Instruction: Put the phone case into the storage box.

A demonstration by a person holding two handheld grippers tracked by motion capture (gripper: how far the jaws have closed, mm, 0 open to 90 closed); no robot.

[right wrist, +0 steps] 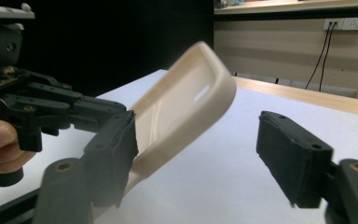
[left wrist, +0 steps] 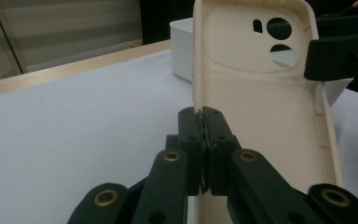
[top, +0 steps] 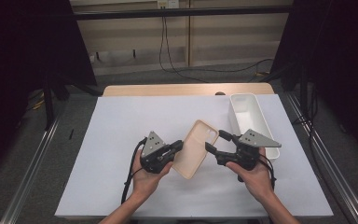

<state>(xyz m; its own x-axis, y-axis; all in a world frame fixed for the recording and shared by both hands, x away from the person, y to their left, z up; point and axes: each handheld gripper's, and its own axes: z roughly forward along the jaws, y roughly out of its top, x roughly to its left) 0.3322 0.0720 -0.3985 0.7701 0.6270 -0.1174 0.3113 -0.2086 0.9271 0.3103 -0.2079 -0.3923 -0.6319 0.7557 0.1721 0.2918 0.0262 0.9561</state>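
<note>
The left gripper [left wrist: 204, 140] clamps the cream phone case's [left wrist: 256, 93] edge; the right gripper [right wrist: 205, 158], jaws parted, straddles its far edge without gripping.

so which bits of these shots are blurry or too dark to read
High view: dark curtains at both sides swallow detail, while the beige plastic phone case and white rectangular bin read clearly. Left gripper view: its near black linkage is soft. Right gripper view: the left gripper is murky and the case edge blurred.
</note>
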